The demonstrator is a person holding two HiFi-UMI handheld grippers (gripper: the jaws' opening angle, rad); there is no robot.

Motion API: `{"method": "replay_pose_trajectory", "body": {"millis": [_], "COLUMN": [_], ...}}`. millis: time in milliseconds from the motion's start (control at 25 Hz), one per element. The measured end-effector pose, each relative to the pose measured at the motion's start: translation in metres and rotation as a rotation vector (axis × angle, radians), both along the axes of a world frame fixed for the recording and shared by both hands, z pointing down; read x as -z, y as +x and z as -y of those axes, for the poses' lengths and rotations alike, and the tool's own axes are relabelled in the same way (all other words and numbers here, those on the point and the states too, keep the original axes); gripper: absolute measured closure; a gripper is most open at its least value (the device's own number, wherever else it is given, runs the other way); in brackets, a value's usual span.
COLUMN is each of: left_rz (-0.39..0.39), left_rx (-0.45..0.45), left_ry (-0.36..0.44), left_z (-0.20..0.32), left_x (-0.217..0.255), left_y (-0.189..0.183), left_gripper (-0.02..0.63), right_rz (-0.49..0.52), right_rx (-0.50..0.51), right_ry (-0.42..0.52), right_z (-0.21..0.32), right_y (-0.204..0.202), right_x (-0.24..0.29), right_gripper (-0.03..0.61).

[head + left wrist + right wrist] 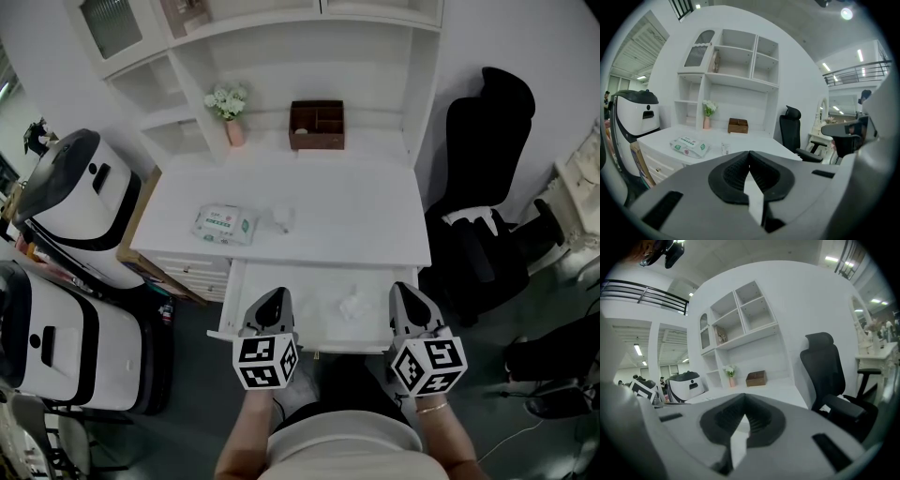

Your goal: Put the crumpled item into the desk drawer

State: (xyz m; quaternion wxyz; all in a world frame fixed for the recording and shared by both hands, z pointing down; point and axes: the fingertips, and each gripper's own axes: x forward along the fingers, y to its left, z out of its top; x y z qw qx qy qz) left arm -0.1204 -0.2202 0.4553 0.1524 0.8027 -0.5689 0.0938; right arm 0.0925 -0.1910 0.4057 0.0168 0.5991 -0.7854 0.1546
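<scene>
In the open drawer point(314, 284) of the white desk point(361, 220), the crumpled item point(352, 305) lies on the pale bottom, right of the middle and nearer the front edge than the back. It touches neither of my grippers. My left gripper point(273, 300) hangs over the drawer's front left corner and my right gripper point(406, 294) over its front right corner, so the crumpled item sits between them, closer to the right one. I am clenched on both sides: in the left gripper view my dark ribbed pads point(737, 172) meet at the tips with nothing caught between them, and the right gripper view shows the same, tips together and empty.

On the desktop behind the drawer a pack of wet wipes point(223, 224) lies flat at the left, with a small pale object point(282, 219) just beside it; what that is I cannot tell. Further back stand a brown wooden box point(317, 125) and a pink vase of flowers point(230, 112). A black office chair point(483, 187) stands to the right of the desk.
</scene>
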Motion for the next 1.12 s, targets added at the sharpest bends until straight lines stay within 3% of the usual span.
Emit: {"method": "replay_pose_trajectory", "body": {"millis": [1120], "left_rz": [0.000], "left_rx": [-0.001], "left_ry": [-0.005], "left_z": [-0.008], "left_x": [-0.003], "left_y": [-0.010], "left_gripper": [0.620], "right_rz": [-0.005], "right_rx": [-0.026], "right_ry": [-0.009], "right_z": [-0.012], "right_y": [-0.002], "right_x": [0.001], "right_gripper": [0.577]}}
